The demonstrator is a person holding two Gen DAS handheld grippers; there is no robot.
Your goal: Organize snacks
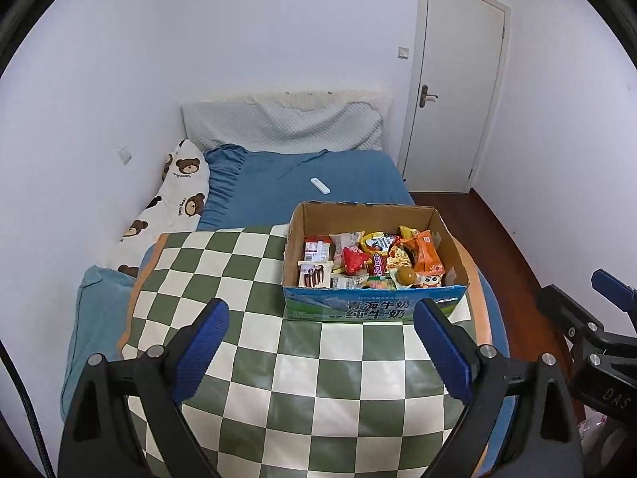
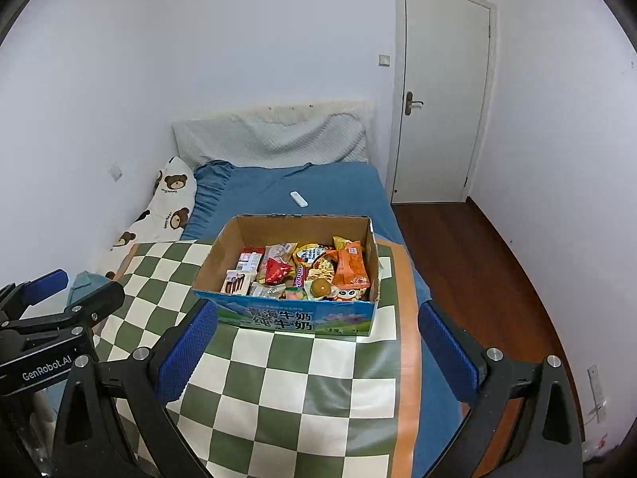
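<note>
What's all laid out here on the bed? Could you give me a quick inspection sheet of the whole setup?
Surface: green-and-white checkered mat spread over a blue bed.
Job's things: open cardboard milk box on the mat, full of mixed snack packets, including an orange packet.
Clutter: white remote on the blue sheet; bear-print pillow by the wall.
Grippers: left claw and right claw both open, empty, short of the box.
Cables: black cable at the left edge.
Surroundings: closed white door, wooden floor.

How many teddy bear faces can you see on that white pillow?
5 bears on the white pillow: two near its top end, two around the middle, one partly hidden by the checkered cloth. More may be hidden.
</note>
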